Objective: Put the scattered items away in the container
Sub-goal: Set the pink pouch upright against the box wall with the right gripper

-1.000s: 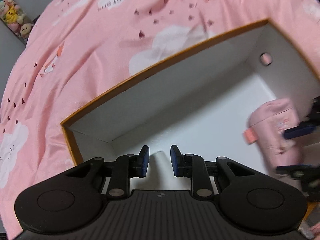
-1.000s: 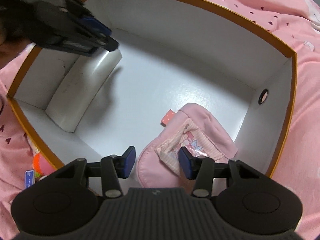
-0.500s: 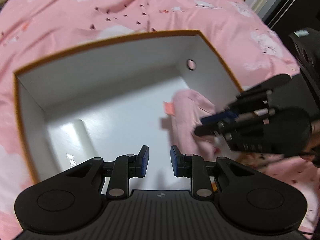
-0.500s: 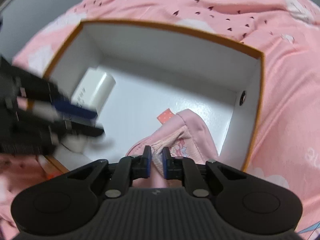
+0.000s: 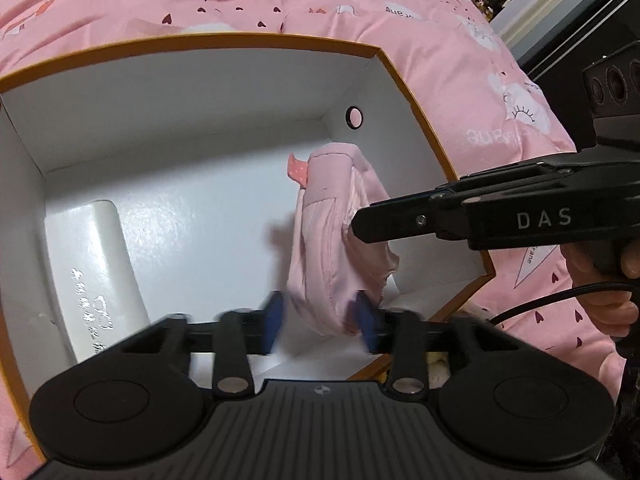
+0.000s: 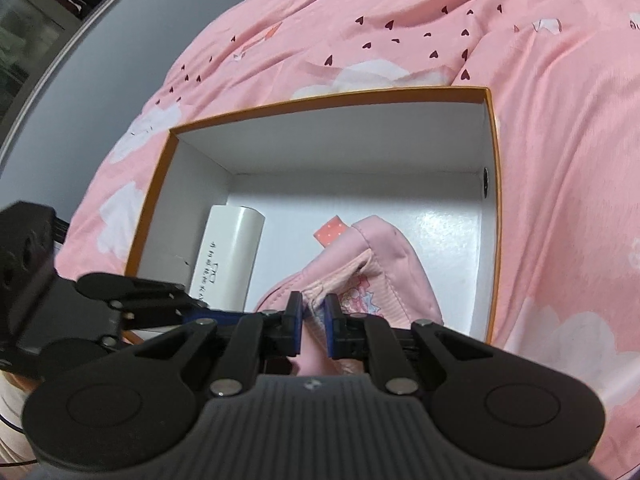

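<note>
An orange-rimmed white box sits on a pink bed sheet. Inside it, a white tube lies along the left wall. A pink cloth cap with a coral dotted tag is raised on the right side. My right gripper is shut on a fold of the cap. My left gripper hangs over the box's near edge with its jaws opening. The cap's lower edge shows between its blurred blue pads, which are not pressing on it.
The sheet with hearts and clouds surrounds the box on all sides. A person's hand holds the right gripper's handle, with a black cable below it. Grey floor lies past the bed's left edge. Dark furniture stands far right.
My right gripper closed on the pink cap and rose with it, so the cap now hangs partly raised. My left gripper swung right from the tube toward the cap, and its jaws widened.
</note>
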`<state>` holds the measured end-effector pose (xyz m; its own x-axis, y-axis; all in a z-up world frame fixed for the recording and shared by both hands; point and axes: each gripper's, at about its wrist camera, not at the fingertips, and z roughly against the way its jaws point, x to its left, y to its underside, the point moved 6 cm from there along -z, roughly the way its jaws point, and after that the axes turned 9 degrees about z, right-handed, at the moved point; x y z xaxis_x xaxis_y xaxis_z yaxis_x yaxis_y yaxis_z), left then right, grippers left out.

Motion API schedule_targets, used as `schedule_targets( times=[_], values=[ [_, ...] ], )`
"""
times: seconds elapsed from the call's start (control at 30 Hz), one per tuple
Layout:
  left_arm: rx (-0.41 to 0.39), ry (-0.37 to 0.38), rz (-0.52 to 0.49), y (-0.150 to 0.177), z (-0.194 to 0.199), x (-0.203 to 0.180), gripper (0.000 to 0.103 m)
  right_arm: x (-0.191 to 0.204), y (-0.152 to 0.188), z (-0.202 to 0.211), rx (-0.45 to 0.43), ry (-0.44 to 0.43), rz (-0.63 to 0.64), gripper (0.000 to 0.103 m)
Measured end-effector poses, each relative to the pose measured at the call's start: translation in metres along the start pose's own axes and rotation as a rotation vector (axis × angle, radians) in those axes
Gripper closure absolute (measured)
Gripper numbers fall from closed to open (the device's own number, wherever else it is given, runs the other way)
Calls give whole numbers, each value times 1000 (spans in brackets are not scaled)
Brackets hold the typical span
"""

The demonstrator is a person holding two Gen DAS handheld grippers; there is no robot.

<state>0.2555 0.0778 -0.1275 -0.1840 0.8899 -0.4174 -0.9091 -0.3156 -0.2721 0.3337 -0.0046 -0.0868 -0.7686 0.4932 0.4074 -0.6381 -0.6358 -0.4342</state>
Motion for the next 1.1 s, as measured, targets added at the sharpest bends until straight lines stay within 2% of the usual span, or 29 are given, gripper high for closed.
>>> schedule_targets(
  times=[0.13, 0.2, 0.23, 0.37, 0.53, 0.6, 0.77, 0.93, 1.0, 1.1],
  values=[
    [-20, 0, 4, 0, 1, -1, 78, -5, 4, 4, -8, 1, -14, 90],
    [-24, 1, 17, -2, 4, 0, 80, -5, 7, 5, -14, 18, 3, 84],
    [-25, 0, 24, -3, 6, 0, 81, -4, 8, 4, -21, 35, 24, 83],
    [-11, -1, 89, -12, 11, 3, 81, 7, 13, 17, -76, 95, 129, 69],
    [6, -38, 167, -24, 16, 1, 81, 31, 25, 29, -102, 55, 228, 64],
    [22, -24, 196, -28, 17, -3, 81, 43, 30, 29, -100, 55, 278, 61],
    [51, -13, 217, -30, 18, -12, 81, 60, 40, 19, -108, 134, 397, 59],
    [63, 12, 250, -29, 20, -15, 80, 59, 44, 5, -98, 239, 441, 59],
    [61, 15, 260, -30, 20, -14, 79, 58, 46, 4, -94, 241, 438, 68],
    [60, 61, 273, -30, 21, -14, 75, 56, 45, 7, -90, 214, 411, 78]
  ],
)
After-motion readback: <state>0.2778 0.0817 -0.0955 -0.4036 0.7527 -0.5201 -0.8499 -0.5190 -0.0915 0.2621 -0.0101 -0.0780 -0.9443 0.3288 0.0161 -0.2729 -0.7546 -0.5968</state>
